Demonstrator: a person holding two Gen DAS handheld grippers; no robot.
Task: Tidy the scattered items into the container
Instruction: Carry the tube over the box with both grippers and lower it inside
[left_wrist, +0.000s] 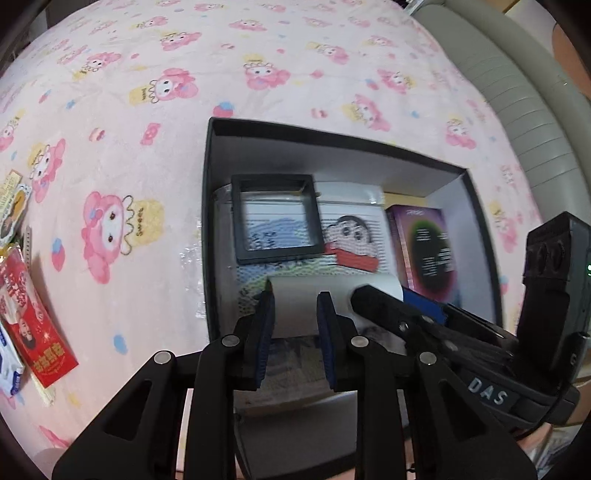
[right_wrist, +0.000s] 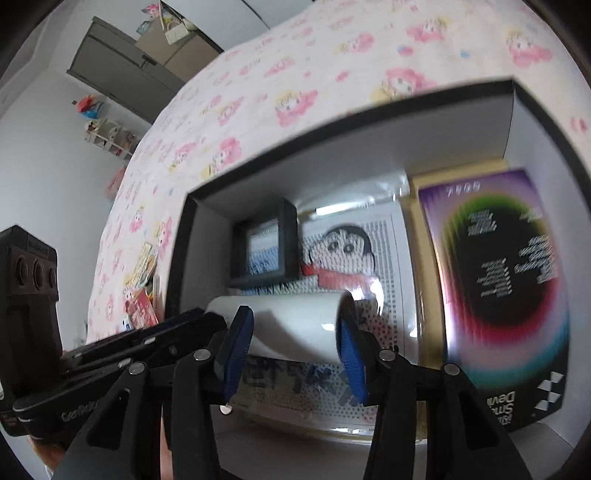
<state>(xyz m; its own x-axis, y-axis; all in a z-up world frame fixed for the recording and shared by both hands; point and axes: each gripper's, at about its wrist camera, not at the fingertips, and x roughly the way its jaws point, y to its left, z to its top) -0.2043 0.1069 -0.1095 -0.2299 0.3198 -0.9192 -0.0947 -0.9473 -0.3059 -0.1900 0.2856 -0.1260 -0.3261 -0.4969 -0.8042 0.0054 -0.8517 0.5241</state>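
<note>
Between the left tool's (left_wrist: 295, 321) pads sits one end of a white roll (left_wrist: 332, 295), clamped, hanging over the box (left_wrist: 484, 229) just ahead. Right view: the right tool (right_wrist: 291, 350) grips the roll's other end. Looks like the drop-in step; next, lower and let go. Only the left view shows packets (left_wrist: 37, 325) on the bed, left of the tool.

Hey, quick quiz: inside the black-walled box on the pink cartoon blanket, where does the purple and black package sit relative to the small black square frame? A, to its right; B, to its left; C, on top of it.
A: in the left wrist view the purple and black package lies right of the small black square frame, along the black-walled box's right wall.
</note>
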